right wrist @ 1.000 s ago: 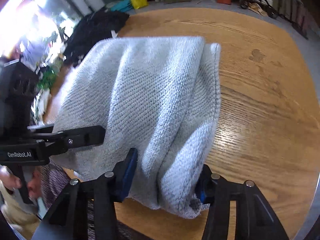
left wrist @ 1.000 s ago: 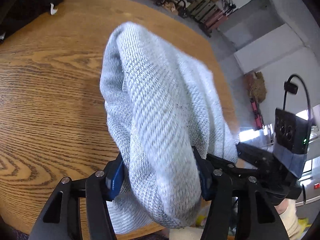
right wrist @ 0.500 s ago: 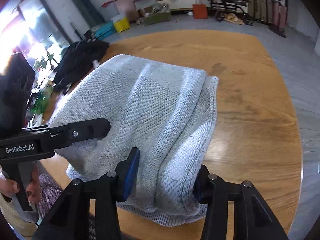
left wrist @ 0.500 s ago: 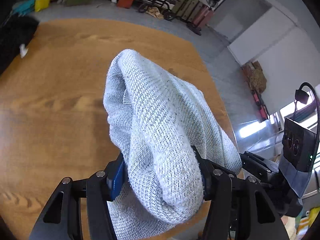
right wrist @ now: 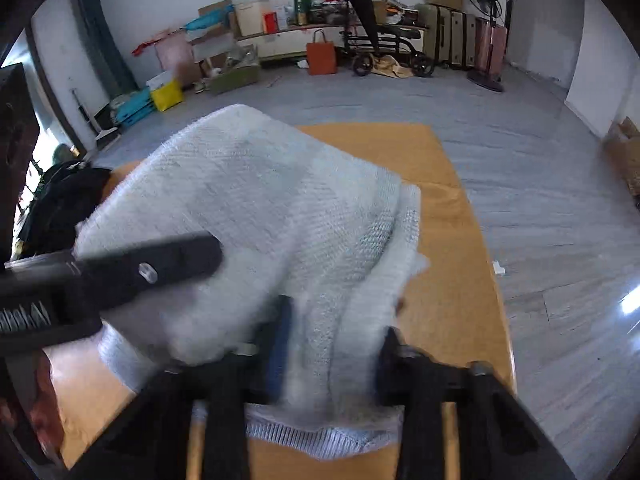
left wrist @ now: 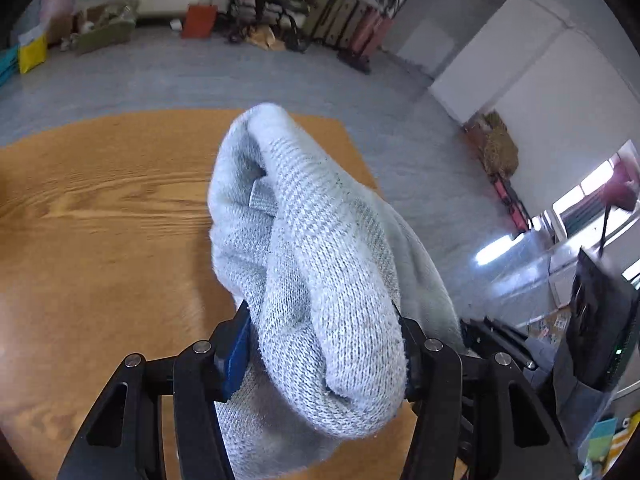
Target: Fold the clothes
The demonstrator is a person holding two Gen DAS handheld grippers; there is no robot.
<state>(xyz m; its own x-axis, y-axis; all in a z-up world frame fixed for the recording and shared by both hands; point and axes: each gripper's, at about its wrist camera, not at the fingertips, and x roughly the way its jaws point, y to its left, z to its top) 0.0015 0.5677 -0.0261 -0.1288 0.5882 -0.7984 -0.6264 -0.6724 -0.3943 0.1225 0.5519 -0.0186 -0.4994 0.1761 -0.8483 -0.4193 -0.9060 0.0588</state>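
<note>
Folded grey sweater [left wrist: 320, 280] held above wooden table [left wrist: 100, 240], near far corner. Left gripper [left wrist: 324, 344] clamped on thick bundle. Right gripper [right wrist: 332, 344] jaws closing, knit bunched between them. Risk judged: layers slipped or fold loosened if bundle is squeezed unevenly; hem dragged over table edge. Right view blurred; pad contact hard to make out. Sweater underside hidden; black heap [right wrist: 60, 200] unidentified.
</note>
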